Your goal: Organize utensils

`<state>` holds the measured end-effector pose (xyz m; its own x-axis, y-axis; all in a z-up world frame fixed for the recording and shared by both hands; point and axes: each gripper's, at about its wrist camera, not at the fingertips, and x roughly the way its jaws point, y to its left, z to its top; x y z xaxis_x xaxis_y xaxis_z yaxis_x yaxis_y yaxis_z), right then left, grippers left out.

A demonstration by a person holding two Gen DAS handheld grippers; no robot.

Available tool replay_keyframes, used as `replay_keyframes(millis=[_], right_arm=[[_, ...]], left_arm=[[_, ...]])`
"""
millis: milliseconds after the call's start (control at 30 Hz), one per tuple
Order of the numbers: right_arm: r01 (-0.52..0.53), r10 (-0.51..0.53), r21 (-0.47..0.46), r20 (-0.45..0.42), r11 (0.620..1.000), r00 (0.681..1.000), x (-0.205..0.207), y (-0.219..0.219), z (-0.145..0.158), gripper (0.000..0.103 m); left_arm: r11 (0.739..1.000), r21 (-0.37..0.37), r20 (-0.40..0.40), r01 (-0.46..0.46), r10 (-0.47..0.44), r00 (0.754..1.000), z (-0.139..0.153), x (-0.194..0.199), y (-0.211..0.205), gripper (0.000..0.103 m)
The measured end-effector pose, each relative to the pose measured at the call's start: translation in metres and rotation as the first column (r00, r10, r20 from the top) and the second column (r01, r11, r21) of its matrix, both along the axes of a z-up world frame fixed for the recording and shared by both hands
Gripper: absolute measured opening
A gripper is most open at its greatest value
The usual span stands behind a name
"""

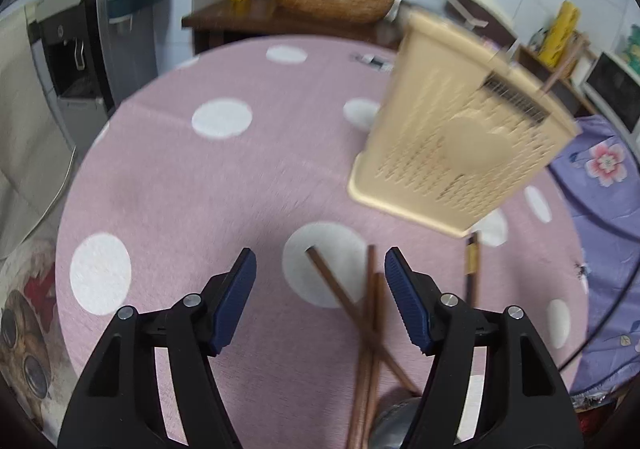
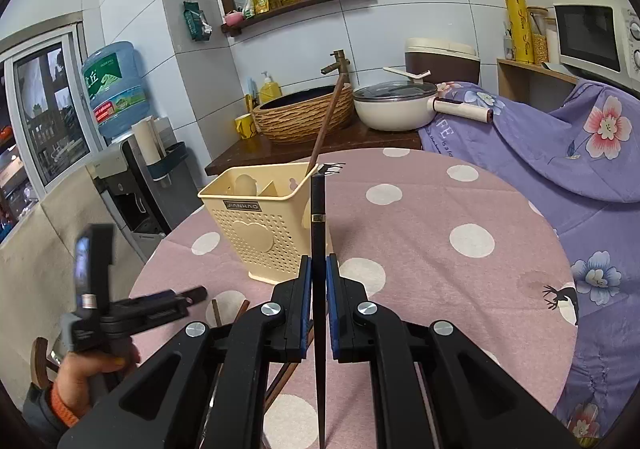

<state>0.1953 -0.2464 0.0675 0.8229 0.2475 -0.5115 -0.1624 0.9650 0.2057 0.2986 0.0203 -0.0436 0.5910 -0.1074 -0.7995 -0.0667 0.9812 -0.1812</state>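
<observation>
A cream perforated utensil holder (image 2: 262,225) stands on the pink dotted table (image 2: 440,281), with one brown chopstick (image 2: 326,121) leaning out of it. It also shows blurred in the left wrist view (image 1: 456,141). My right gripper (image 2: 319,269) is shut on a dark chopstick (image 2: 318,233), which it holds pointing forward, beside the holder. My left gripper (image 1: 320,269) is open and empty above several brown chopsticks (image 1: 368,329) lying crossed on the table. A dark chopstick (image 1: 472,265) lies to their right. The left gripper also shows in the right wrist view (image 2: 120,313).
A woven basin (image 2: 304,115) with a tap, a white pot (image 2: 396,105) and a yellow mug (image 2: 245,127) stand on the dark counter behind the table. A water dispenser (image 2: 132,177) stands at the left. A purple flowered cloth (image 2: 560,153) covers the right side.
</observation>
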Motion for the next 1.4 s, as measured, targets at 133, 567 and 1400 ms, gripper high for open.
replay_keyframes(millis=[133,567,1400], right_arm=[[0.000,0.000,-0.012,0.010,1.000,1.000,-0.002,0.001,0.000,0.007],[0.001,-0.001,-0.014,0.010,1.000,1.000,-0.004,0.002,-0.001,0.007],[-0.042,0.047,-0.045,0.129,0.998,0.991,-0.021,0.005,0.039,0.007]], left_arm=[[0.999,-0.011,-0.060,-0.045,0.044,0.997,-0.022,0.013,0.004,0.051],[0.999,0.043,-0.092,-0.033,0.037,0.995,-0.032,0.023,-0.016,0.019],[0.983,-0.004,0.390,0.183,-0.167,0.906,0.125,-0.067,-0.053,0.007]])
